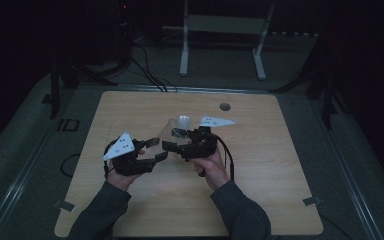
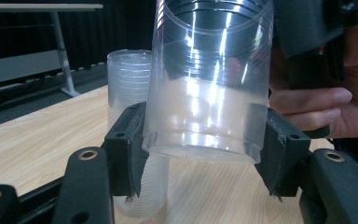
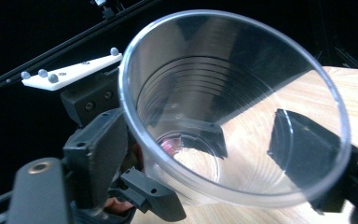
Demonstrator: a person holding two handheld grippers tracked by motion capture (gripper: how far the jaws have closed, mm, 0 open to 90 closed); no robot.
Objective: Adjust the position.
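A clear plastic cup (image 2: 207, 84) hangs above the middle of the wooden bench (image 1: 260, 200), caught between two hand-held tools. The left gripper (image 2: 200, 156) has its jaws clenched on the cup's narrow base end, one pad on either side of the bottom edge. The right gripper (image 3: 200, 154) straddles the wide mouth end: seen from the right gripper view, one black jaw stands outside the rim at the left and the other shows through the wall at the right, and whether either pad presses on the plastic cannot be told. The cup's long axis runs from one tool to the other, base toward the left hand (image 1: 120, 176), open rim toward the right hand (image 1: 212, 167), so a pull along that line looks like the coming move. A stack of like cups (image 2: 128, 88) stands upright on the bench just behind the held one
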